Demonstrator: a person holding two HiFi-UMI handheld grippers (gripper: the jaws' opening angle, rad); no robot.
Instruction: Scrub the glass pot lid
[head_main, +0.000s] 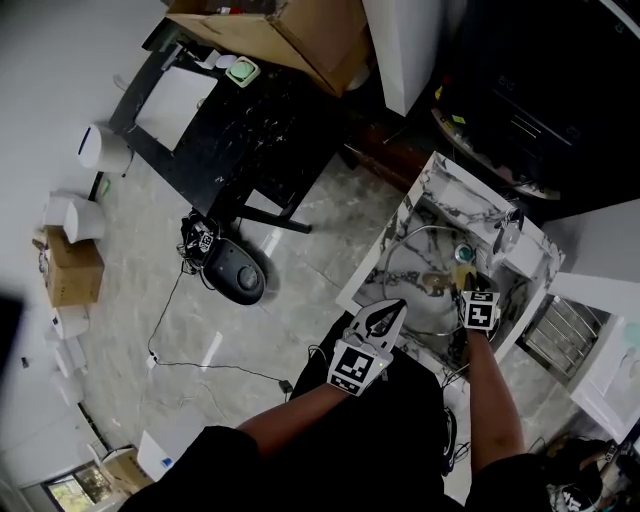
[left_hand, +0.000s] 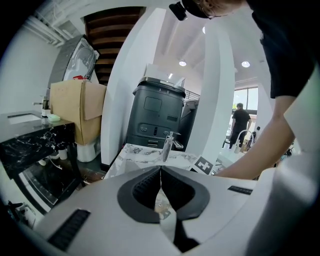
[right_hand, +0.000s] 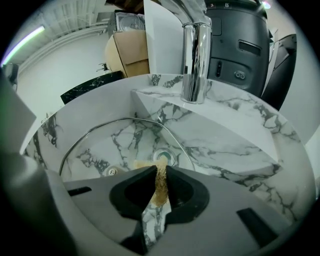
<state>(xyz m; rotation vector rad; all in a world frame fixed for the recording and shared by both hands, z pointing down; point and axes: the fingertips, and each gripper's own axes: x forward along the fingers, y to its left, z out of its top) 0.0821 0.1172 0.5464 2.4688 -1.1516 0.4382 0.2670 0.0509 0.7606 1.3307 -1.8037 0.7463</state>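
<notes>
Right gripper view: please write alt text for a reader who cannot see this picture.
The right claw is shut on a tan scrub sponge, over a glass pot lid that lies in a marbled sink. A chrome tap stands behind the basin.

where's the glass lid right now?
In the right gripper view, the glass lid lies in the marble sink, below the faucet, just ahead of the right gripper, which pinches a brown scrub pad.
</notes>
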